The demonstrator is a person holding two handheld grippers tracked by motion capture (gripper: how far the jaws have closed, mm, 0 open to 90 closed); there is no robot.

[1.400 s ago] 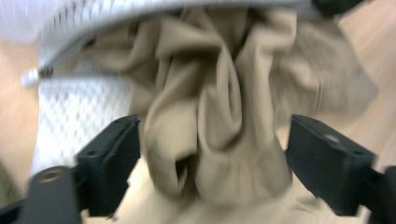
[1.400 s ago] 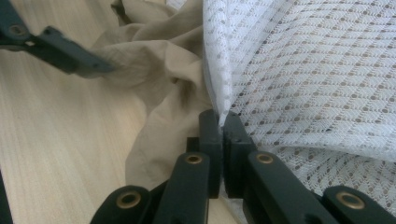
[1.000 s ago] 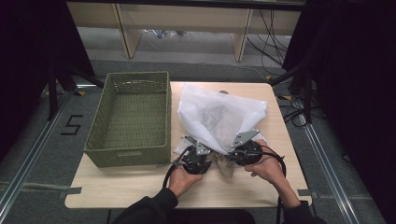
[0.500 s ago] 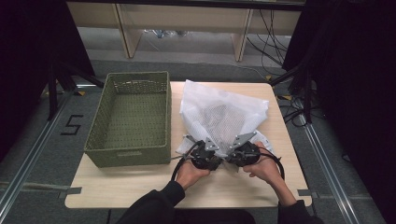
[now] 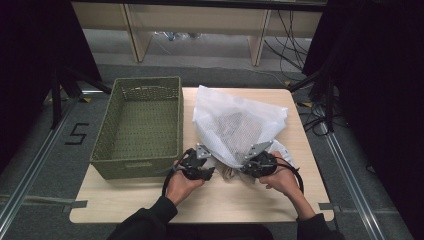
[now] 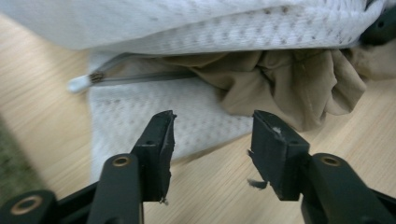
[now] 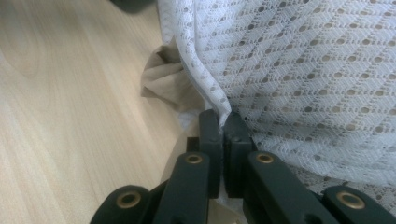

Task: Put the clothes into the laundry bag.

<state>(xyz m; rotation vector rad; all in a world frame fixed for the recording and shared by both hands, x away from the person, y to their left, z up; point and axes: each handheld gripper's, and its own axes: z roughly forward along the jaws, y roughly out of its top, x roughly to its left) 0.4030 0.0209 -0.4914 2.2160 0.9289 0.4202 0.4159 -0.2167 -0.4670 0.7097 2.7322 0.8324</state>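
Observation:
A white mesh laundry bag (image 5: 235, 125) lies on the wooden table (image 5: 125, 200), its zipped mouth toward me. Tan cloth (image 6: 289, 79) bulges out of that mouth beside the zip pull (image 6: 81, 83). My left gripper (image 6: 212, 126) is open just short of the bag's lower layer (image 6: 187, 116). Its jaws have just been opening and nothing is between them. My right gripper (image 7: 223, 123) is shut on a fold of the mesh bag (image 7: 317, 70), next to the tan cloth (image 7: 166, 84). From above, left gripper (image 5: 210, 172) and right gripper (image 5: 241, 167) flank the mouth.
A green woven basket (image 5: 132, 167) stands on the table's left part, close to my left hand. Bare wood runs along the front edge and to the right of the bag. Shelving legs and cables stand on the floor beyond the table.
My left gripper's jaws have opened off the bag's edge, and that hand has shifted slightly by the bag's mouth. The right gripper keeps its grip on the mesh.

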